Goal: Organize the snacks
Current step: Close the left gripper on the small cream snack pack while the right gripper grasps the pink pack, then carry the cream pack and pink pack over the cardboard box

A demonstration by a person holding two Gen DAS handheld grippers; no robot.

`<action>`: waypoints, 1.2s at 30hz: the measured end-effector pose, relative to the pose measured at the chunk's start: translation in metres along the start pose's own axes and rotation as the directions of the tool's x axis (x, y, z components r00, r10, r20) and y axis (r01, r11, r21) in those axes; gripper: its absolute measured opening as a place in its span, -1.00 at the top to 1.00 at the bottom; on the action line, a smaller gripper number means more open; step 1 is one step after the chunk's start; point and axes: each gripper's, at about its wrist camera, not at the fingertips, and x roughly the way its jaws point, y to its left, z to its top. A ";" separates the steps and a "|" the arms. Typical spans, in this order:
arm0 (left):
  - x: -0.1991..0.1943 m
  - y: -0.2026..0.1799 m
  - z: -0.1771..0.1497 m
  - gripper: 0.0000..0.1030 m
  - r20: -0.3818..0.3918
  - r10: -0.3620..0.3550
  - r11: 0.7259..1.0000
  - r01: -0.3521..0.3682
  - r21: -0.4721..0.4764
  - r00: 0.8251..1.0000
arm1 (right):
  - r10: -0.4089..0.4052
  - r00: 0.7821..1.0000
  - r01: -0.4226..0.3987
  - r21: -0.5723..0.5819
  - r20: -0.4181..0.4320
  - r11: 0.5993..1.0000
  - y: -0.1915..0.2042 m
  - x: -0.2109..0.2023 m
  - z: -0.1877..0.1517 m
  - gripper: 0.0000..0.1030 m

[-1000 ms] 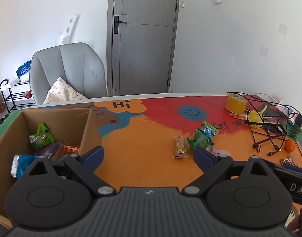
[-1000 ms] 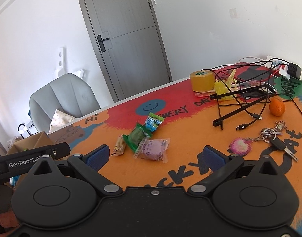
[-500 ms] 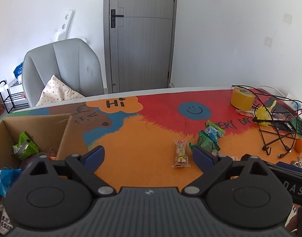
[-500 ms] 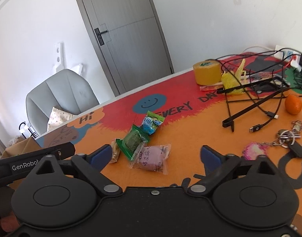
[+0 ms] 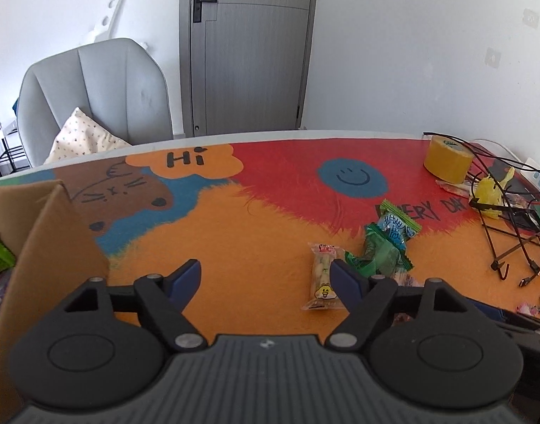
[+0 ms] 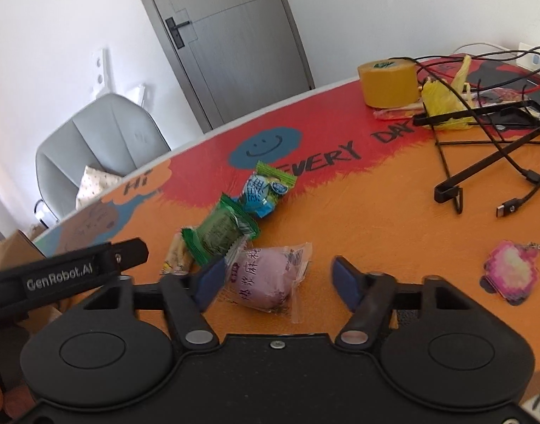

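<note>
The worktop's painted mat (image 5: 256, 233) reads "Hi" (image 5: 185, 158) and "EVERY DA" (image 6: 344, 155); the black strap (image 6: 58, 275) reads "GenRobot.AI".

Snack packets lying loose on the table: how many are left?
4. A purple packet lies between the right gripper's open jaws, a dark green one beyond it, a blue one farthest back, a pale one leftmost. Others may be hidden.

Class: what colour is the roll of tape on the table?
Yellow-orange tape roll, clearest in the right wrist view.
</note>
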 end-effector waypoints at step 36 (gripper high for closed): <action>-0.046 -0.001 -0.019 0.66 0.051 -0.031 0.999 0.030 0.011 0.998 | -0.006 0.997 0.004 0.027 0.078 1.000 0.004 -0.060 -0.017 0.28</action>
